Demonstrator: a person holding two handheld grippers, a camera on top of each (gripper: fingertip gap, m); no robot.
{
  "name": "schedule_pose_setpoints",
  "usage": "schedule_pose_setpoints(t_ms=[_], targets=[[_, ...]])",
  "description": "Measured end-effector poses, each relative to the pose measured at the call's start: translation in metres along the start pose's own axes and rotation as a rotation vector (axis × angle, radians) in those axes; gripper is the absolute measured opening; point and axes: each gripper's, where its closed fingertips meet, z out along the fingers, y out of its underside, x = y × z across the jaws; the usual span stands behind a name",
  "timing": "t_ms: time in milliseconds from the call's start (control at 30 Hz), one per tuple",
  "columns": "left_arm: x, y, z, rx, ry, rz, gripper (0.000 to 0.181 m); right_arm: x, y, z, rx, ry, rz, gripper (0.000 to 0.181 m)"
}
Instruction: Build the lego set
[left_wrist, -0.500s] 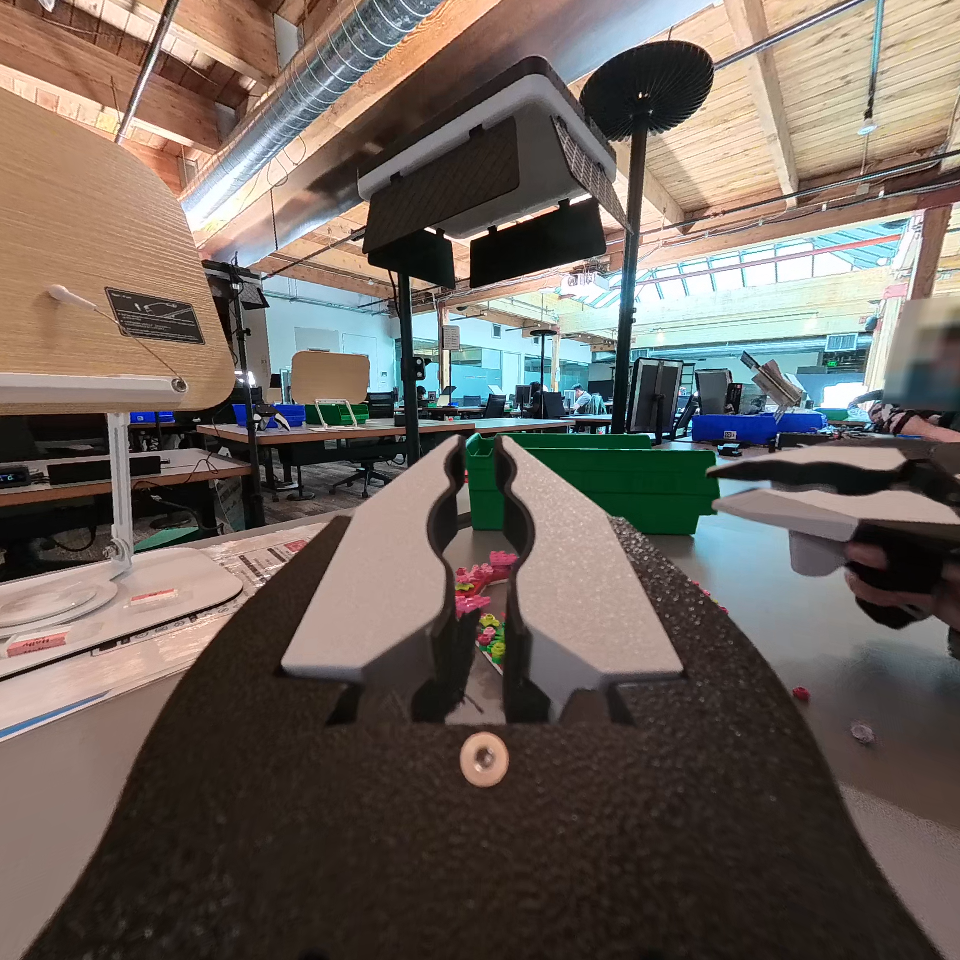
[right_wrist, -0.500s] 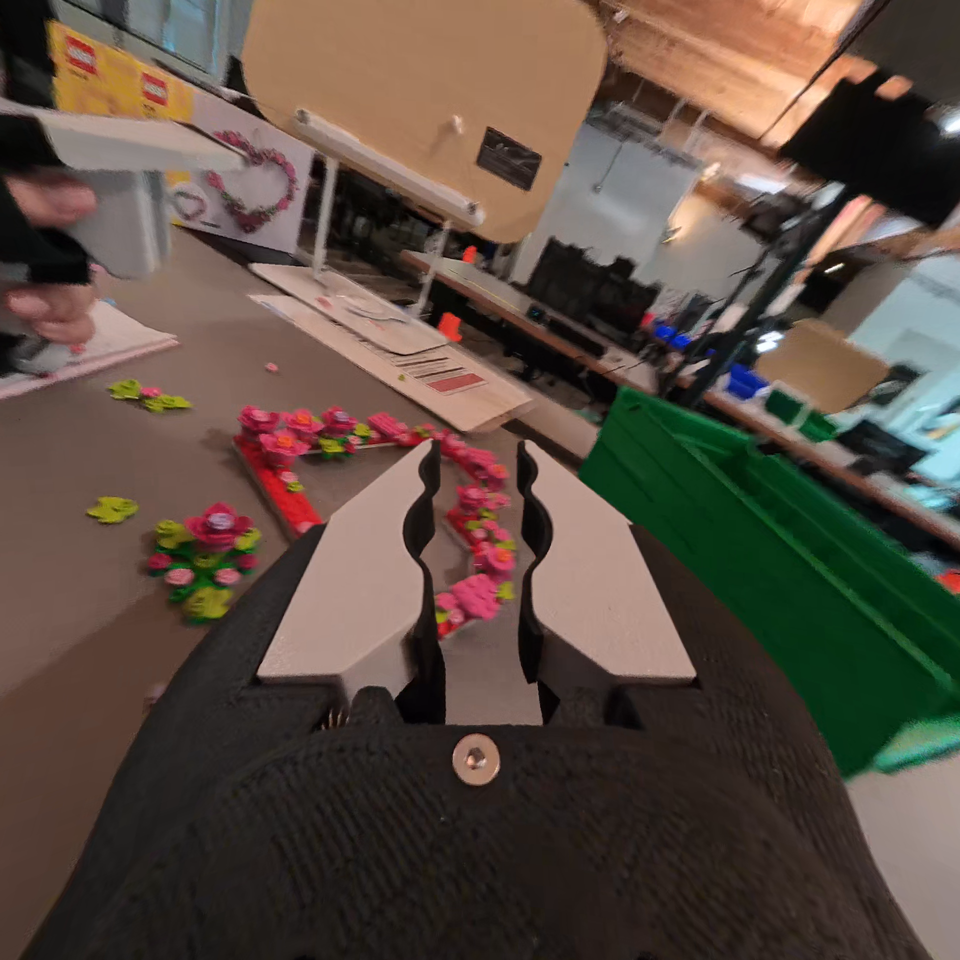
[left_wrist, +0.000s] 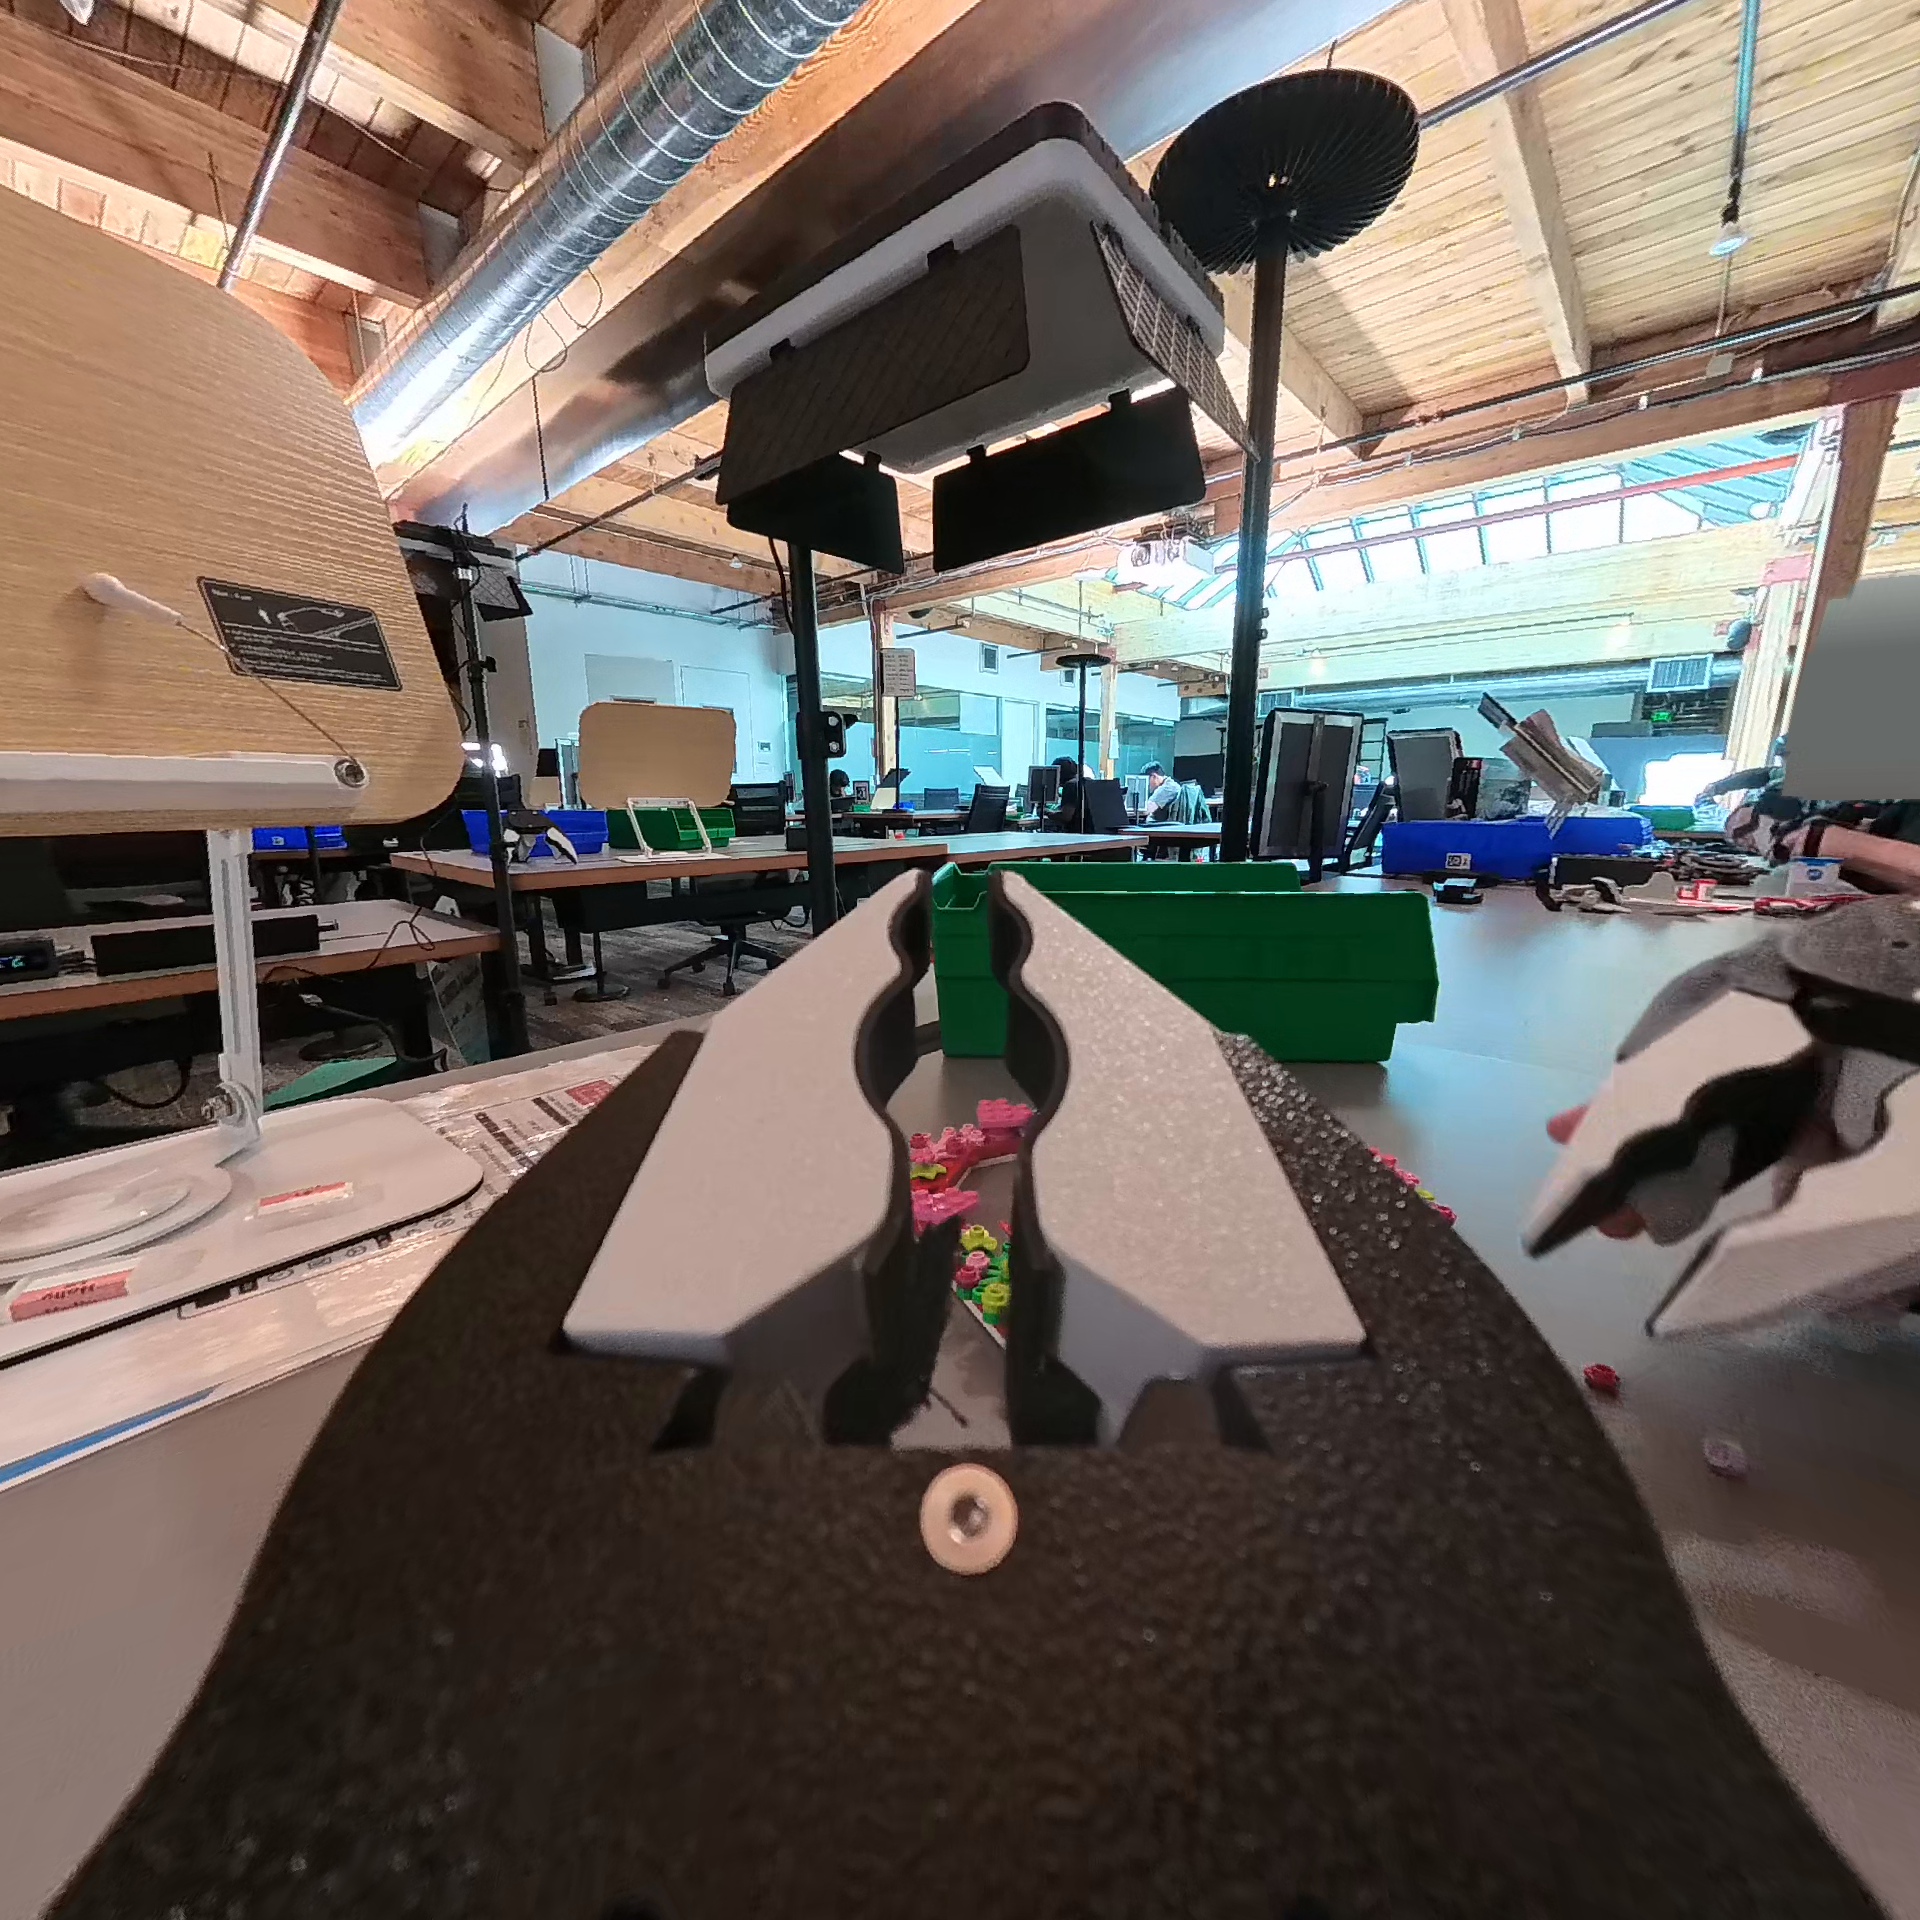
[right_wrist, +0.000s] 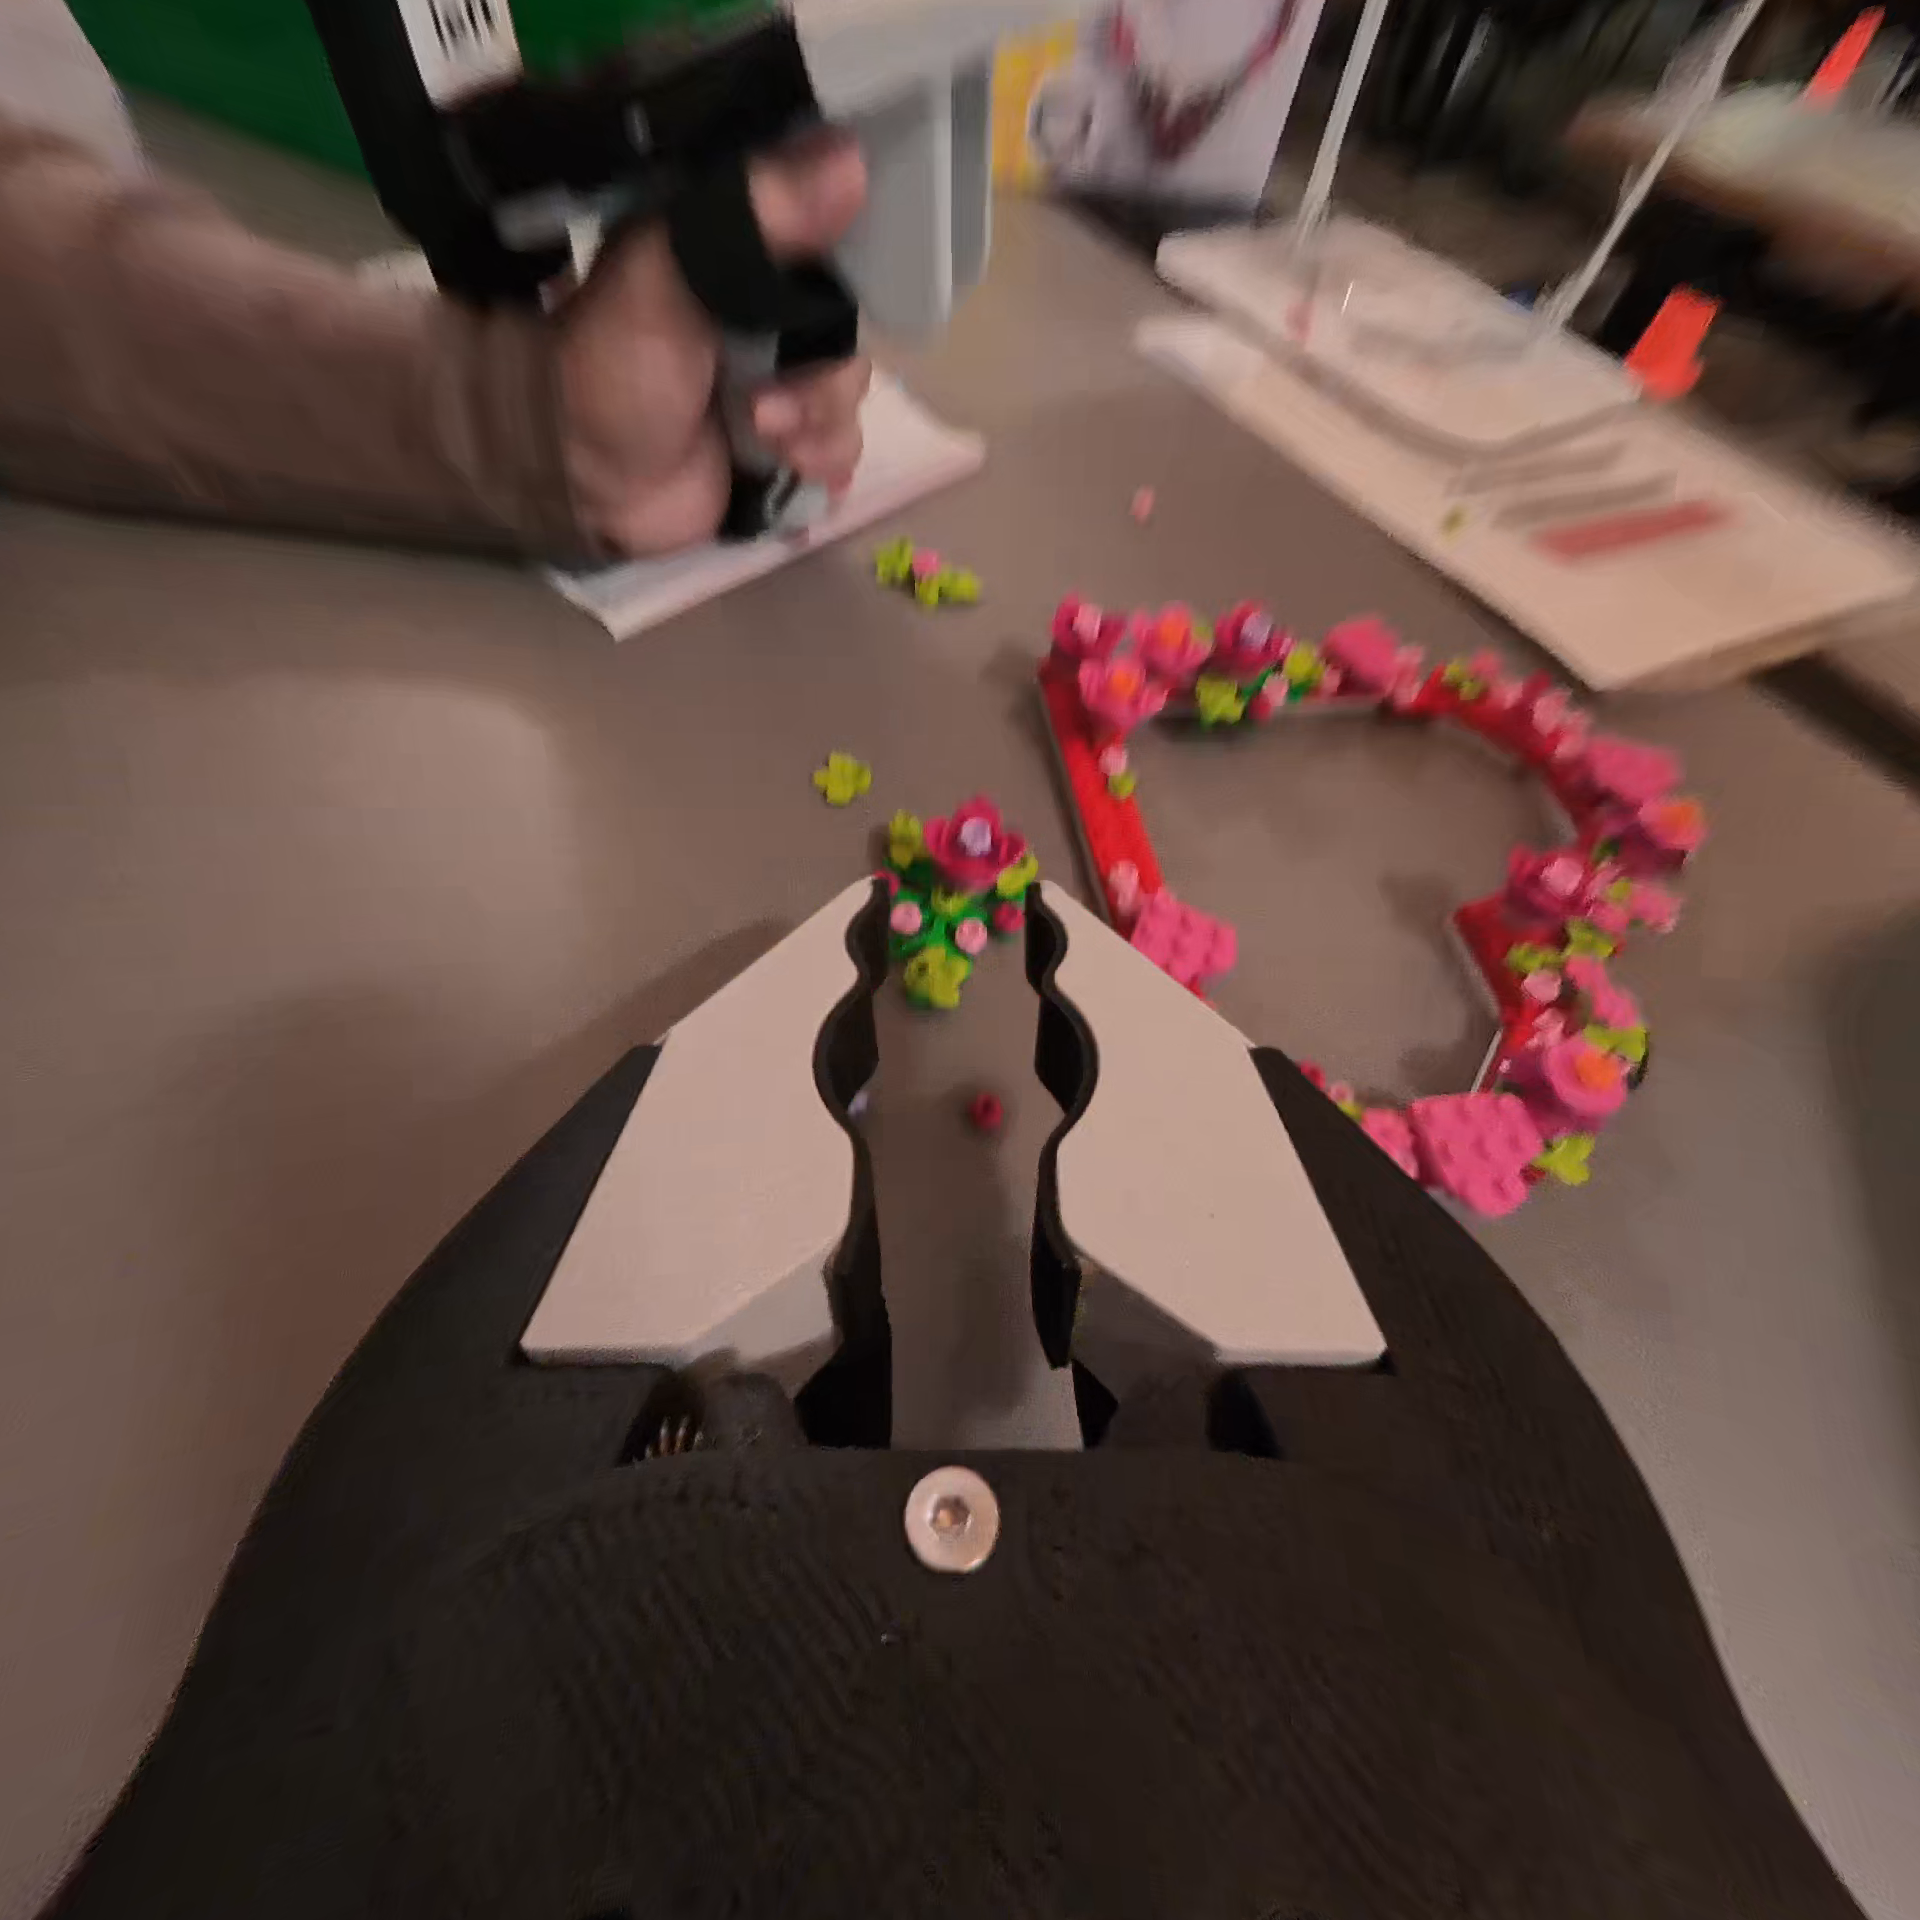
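The heart-shaped lego wreath (right_wrist: 1382, 883), a red frame crowded with pink flowers and lime leaves, lies flat on the grey table (right_wrist: 416, 831). Left of the wreath sit a small flower cluster (right_wrist: 951, 899), loose lime leaves (right_wrist: 842, 777) and a booklet (right_wrist: 790, 530); beyond it stands a green bin (left_wrist: 1226, 961). The right gripper (right_wrist: 951, 904) gapes empty with the cluster at its fingertips, while the left gripper (left_wrist: 958, 894), narrowly parted and holding nothing, hangs above the wreath.

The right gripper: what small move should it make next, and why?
Probably ease the right gripper forward and down to straddle the small flower cluster, then close. It is open and empty, the cluster lies loose just ahead, apart from the heart frame.
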Motion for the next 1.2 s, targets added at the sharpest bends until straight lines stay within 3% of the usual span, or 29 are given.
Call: schedule_pose_setpoints(t_ms=[167, 567, 700, 867, 1067, 1200], targets=[[0.001, 0.001, 0.000, -0.002, 0.002, 0.008, 0.007, -0.011, 0.025, 0.010, -0.180, -0.049, 0.037, 0.030], [0.002, 0.001, 0.001, -0.006, 0.006, 0.015, 0.007, -0.014, 0.032, 0.023, -0.292, -0.006, 0.025, 0.036], [0.002, 0.001, 0.001, -0.006, 0.006, 0.015, 0.007, -0.028, 0.027, 0.027, -0.281, -0.071, 0.012, 0.035], [0.003, 0.002, 0.001, -0.008, 0.010, 0.017, 0.006, -0.065, 0.008, 0.027, -0.178, -0.271, 0.004, 0.031], [0.003, 0.002, 0.001, -0.008, 0.011, 0.018, 0.006, -0.030, -0.010, 0.025, -0.062, -0.092, 0.020, 0.040], [0.003, 0.002, 0.001, -0.008, 0.012, 0.018, 0.006, -0.035, -0.001, 0.033, -0.109, -0.112, -0.009, 0.050]])
